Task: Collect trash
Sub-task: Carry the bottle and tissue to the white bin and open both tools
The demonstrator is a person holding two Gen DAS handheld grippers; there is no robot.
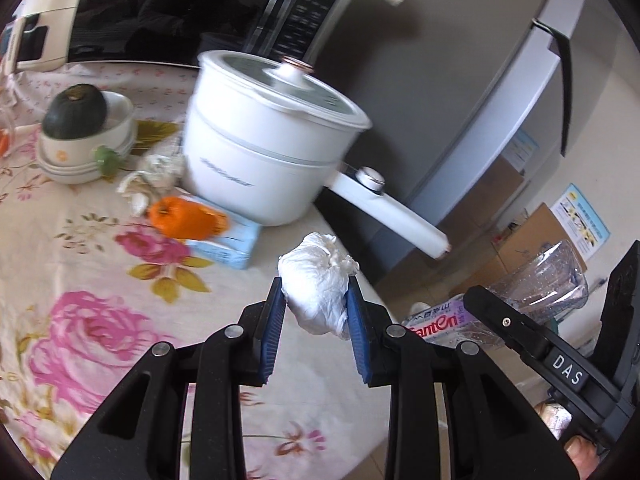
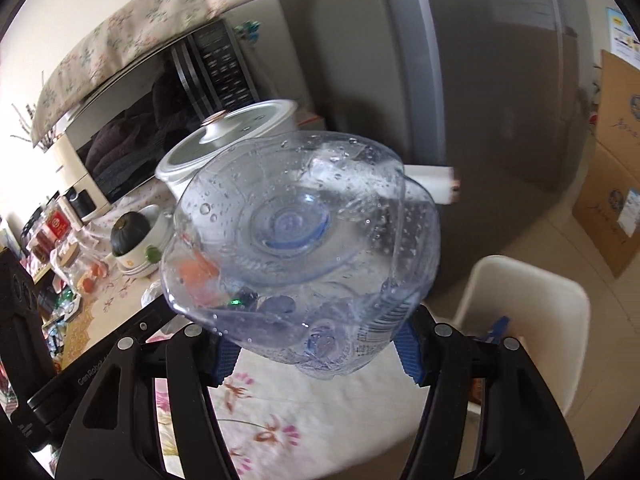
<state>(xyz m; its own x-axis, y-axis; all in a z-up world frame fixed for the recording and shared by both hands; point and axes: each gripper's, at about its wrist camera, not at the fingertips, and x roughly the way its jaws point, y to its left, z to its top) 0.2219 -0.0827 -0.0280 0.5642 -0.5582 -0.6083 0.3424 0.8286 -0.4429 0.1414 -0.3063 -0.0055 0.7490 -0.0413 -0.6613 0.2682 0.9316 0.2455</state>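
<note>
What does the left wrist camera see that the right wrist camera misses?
Only the left wrist view shows the left gripper clamped on a crumpled white tissue, plus an orange pepper. Only the right wrist view shows a cream chair and the bottle's base. Both show the right gripper holding the clear plastic bottle, the white pot and the floral tablecloth.

One tissue wad [image 1: 316, 284], one bottle [image 2: 304, 240]

Bright daylight, motion-blurred pot [image 1: 276, 136] (fisheye-bent edges).
</note>
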